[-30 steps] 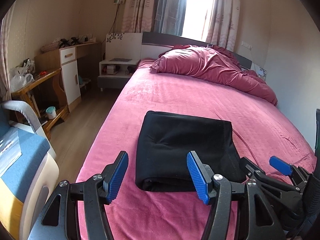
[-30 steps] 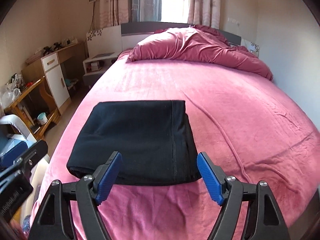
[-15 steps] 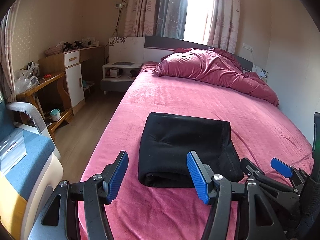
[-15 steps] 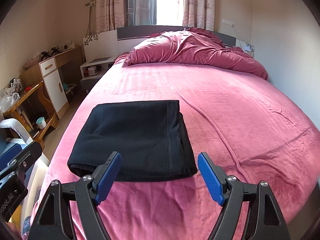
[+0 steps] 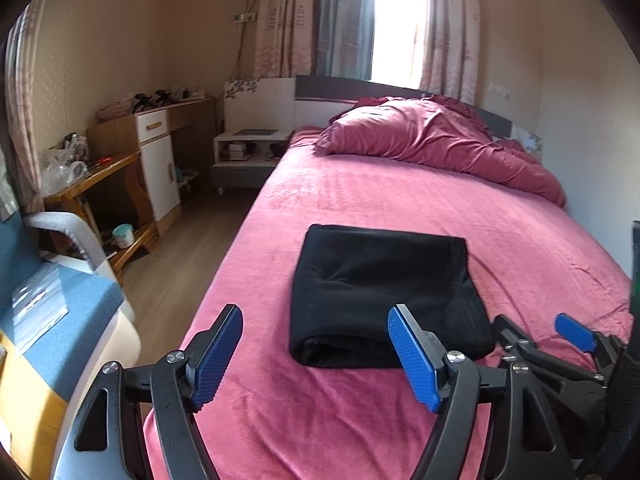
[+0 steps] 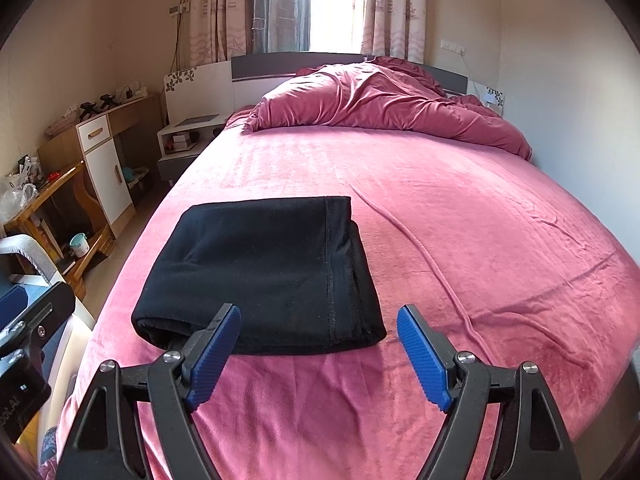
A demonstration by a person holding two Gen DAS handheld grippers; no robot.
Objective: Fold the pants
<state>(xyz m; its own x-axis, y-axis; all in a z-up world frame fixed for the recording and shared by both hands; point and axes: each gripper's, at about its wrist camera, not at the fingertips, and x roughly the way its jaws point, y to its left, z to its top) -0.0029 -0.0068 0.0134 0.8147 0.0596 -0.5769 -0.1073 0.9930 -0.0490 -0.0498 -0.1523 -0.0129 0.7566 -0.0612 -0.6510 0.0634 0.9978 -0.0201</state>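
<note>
The black pants [image 5: 384, 292] lie folded into a thick rectangle on the pink bed [image 5: 400, 200], near its foot; they also show in the right wrist view [image 6: 264, 272]. My left gripper [image 5: 316, 356] is open and empty, held above the bed just short of the pants' near edge. My right gripper [image 6: 320, 354] is open and empty, also just short of the near edge; it shows at the right of the left wrist view [image 5: 536, 332]. Neither gripper touches the pants.
A crumpled pink duvet [image 5: 432, 136] lies at the head of the bed. A white nightstand [image 5: 244, 152], a wooden desk with cabinet [image 5: 152, 152] and a blue-cushioned chair [image 5: 52, 312] stand left of the bed on the wood floor. A wall runs along the right.
Both grippers have drawn back and risen a little from the folded pants, which now look slightly farther away. The pants have not moved. Both grippers stay open.
</note>
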